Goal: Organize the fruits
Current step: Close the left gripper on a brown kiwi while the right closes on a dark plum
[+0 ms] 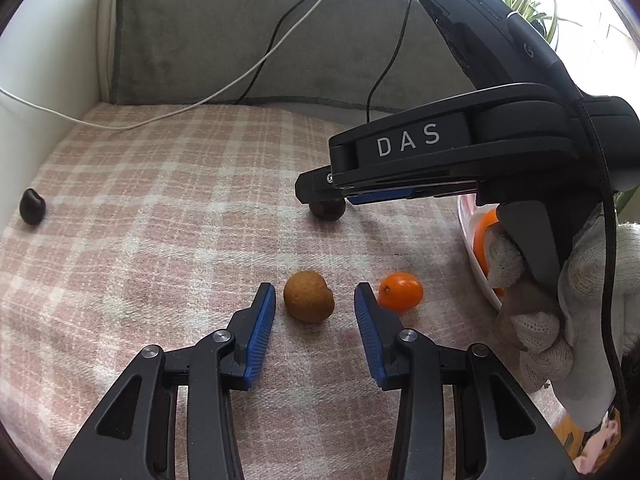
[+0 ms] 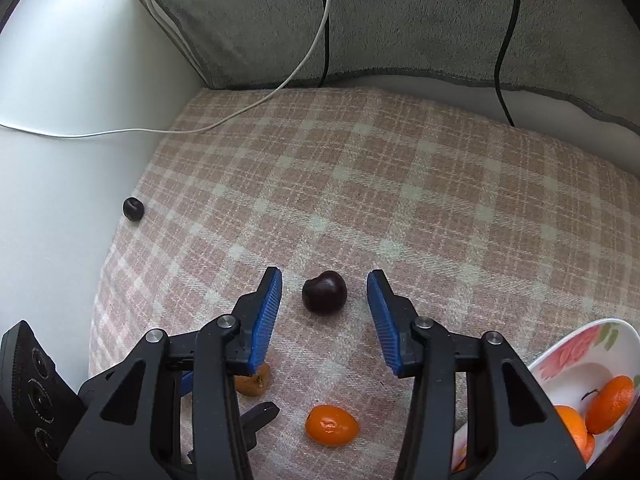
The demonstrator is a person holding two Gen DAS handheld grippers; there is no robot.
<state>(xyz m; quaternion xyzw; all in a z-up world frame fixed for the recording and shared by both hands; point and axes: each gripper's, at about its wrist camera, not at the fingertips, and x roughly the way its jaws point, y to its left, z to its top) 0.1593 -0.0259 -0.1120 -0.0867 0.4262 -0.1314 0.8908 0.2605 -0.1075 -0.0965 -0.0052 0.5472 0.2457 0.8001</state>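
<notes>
In the left wrist view my left gripper [image 1: 315, 294] is open, its blue pads on either side of a brown longan [image 1: 308, 296] on the plaid cloth. An orange kumquat [image 1: 401, 291] lies just right of it. In the right wrist view my right gripper [image 2: 324, 282] is open around a dark cherry [image 2: 324, 292]. The right gripper also shows in the left wrist view [image 1: 326, 200], low over that cherry [image 1: 328, 211]. A second dark cherry [image 1: 32, 206] lies far left, near the cloth's edge [image 2: 133, 209]. The kumquat [image 2: 331, 425] and longan [image 2: 253, 385] sit below the right gripper.
A white floral bowl [image 2: 576, 356] holding tangerines [image 2: 610, 404] stands at the right; it also shows in the left wrist view [image 1: 472, 248]. A grey cushion [image 1: 224, 40] backs the cloth, with white [image 1: 256, 68] and black cables [image 1: 384, 72] trailing over it. A white wall [image 2: 60, 160] lies left.
</notes>
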